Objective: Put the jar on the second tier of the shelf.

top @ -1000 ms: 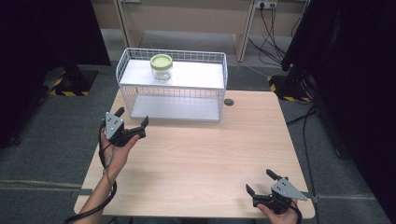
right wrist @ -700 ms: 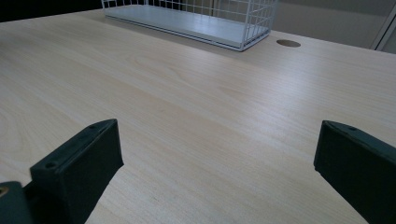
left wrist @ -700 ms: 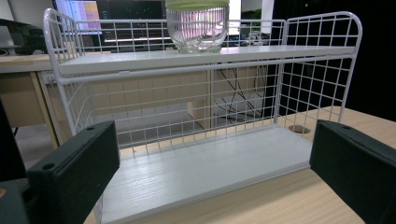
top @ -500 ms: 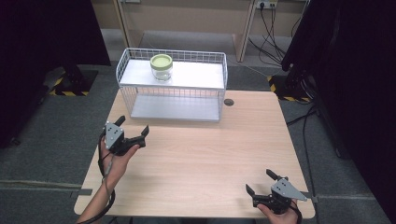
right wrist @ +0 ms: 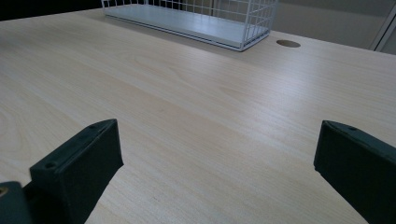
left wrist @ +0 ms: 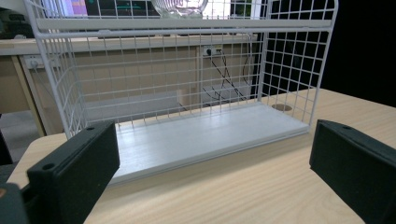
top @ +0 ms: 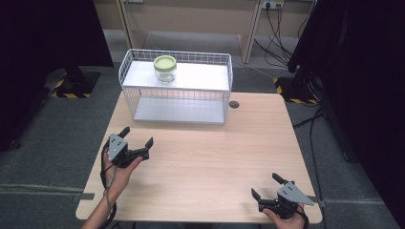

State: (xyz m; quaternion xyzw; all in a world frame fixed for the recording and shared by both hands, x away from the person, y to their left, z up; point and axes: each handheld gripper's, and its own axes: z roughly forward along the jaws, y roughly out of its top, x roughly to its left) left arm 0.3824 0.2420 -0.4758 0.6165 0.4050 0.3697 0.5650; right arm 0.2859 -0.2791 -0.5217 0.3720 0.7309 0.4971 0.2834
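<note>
Pale wood tabletop (top: 205,162) carries a white wire rack (top: 177,88) with a green-lidded jar (top: 165,67) on top. Left gripper (top: 138,139) faces the rack, fingers wide and empty. Right gripper (top: 265,186) sits near the front edge, fingers wide too.

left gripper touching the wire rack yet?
Apart. In the high view the left gripper sits short of the wire rack, bare table between them; the left gripper view shows its open jaws holding nothing.

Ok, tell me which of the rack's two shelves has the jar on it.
The upper shelf of the white wire rack: the green-lidded jar stands near its left end. The lower shelf, level with the table, is bare.
</note>
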